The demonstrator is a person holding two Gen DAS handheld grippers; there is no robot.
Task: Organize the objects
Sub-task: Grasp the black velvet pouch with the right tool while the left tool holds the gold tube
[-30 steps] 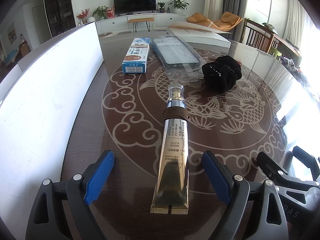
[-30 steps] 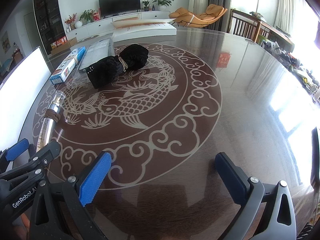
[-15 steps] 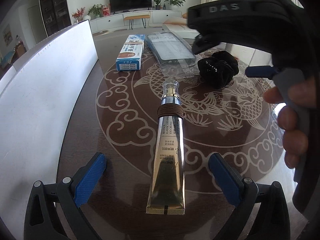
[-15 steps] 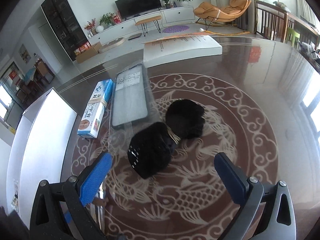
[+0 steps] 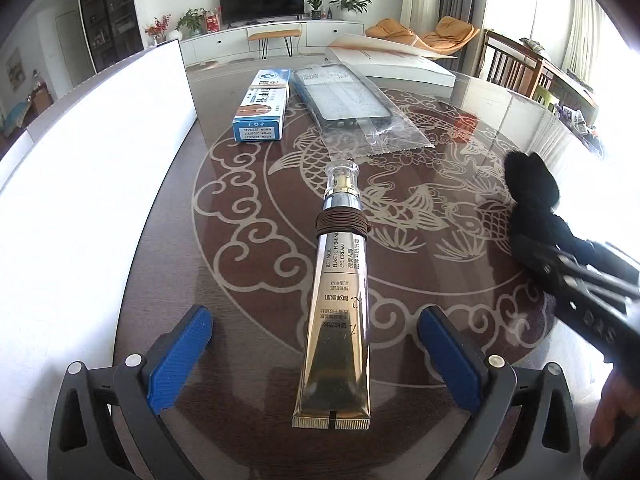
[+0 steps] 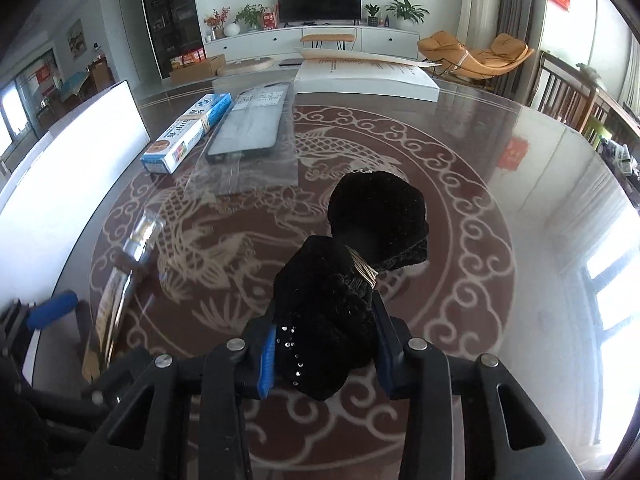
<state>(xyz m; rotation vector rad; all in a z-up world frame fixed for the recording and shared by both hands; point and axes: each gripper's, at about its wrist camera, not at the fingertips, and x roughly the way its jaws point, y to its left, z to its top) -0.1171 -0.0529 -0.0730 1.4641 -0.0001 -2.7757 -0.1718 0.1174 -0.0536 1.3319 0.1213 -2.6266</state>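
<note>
A gold eye-cream tube [image 5: 336, 308] with a brown band lies on the round table, between the blue pads of my open left gripper [image 5: 316, 352]. My right gripper [image 6: 326, 354] is shut on a black fabric hair bow [image 6: 360, 264] and holds its near lobe. The bow also shows at the right of the left wrist view [image 5: 532, 192]. The tube appears blurred at the left of the right wrist view [image 6: 120, 276].
A blue toothpaste box [image 5: 262, 106] and a phone case in a clear bag [image 5: 346, 100] lie at the far side. A white box [image 5: 76, 208] stands along the left. A white flat box [image 6: 366, 76] lies at the far edge.
My right gripper has come down over the black bow and shut on it, and the bow now sits further right. The left gripper has stayed open around the tube.
</note>
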